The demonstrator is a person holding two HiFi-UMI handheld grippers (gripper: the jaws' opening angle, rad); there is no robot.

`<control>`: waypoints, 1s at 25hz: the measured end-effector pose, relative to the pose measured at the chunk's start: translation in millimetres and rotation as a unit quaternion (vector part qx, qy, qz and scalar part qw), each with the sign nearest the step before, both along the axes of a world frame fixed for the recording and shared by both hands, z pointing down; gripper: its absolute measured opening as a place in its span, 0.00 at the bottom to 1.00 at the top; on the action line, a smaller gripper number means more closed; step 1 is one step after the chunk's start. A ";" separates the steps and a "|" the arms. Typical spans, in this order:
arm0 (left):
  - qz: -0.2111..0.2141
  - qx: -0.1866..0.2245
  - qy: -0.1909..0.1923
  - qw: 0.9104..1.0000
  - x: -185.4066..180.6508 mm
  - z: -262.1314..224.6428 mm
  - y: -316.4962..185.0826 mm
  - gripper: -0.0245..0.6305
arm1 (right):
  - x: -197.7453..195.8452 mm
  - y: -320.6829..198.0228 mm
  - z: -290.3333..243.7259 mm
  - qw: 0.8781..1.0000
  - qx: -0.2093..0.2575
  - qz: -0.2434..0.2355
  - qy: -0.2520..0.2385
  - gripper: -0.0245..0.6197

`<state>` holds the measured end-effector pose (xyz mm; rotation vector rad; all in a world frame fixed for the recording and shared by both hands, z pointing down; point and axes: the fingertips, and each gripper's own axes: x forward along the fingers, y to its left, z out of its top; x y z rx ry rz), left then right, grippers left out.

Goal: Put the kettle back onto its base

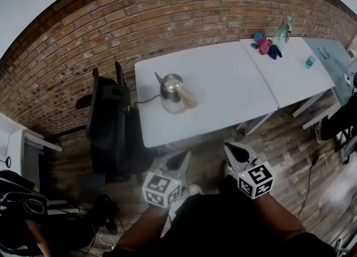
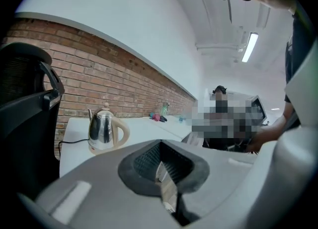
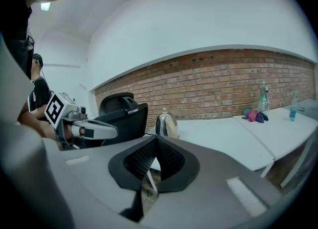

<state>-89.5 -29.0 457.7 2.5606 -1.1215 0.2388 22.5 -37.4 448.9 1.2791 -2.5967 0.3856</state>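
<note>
Both clenched empty, the left hand-held gripper (image 1: 183,156) and right hand-held gripper (image 1: 230,148) hang short of the tabletop (image 1: 223,83), the kettle (image 1: 173,90) straight ahead of the left one.

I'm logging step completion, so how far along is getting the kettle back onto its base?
Done, by the look of it: the kettle stands upright on its base on the white table, with its cord running off to the left. In hand: nothing. The left gripper and right gripper are shut and empty, short of the table's near edge. Left to do: nothing visible.
</note>
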 end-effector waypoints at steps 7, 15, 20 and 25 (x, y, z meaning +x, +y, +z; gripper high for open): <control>-0.015 0.007 0.007 1.000 2.4 -9.3 -4.8 0.04 | 18.7 -0.7 0.2 1.000 -0.011 0.009 -0.014 0.08; -0.044 0.001 0.005 0.999 24.4 -21.3 -9.8 0.04 | 32.3 -13.5 -15.0 0.999 -0.010 -0.029 -0.019 0.08; -0.061 0.007 0.000 0.998 42.9 -27.2 -11.5 0.04 | 47.5 -15.6 -19.4 0.998 -0.008 -0.052 -0.022 0.07; -0.060 0.008 -0.008 0.998 67.7 -28.1 -10.8 0.04 | 63.7 -15.3 -20.9 0.998 -0.004 -0.063 -0.027 0.07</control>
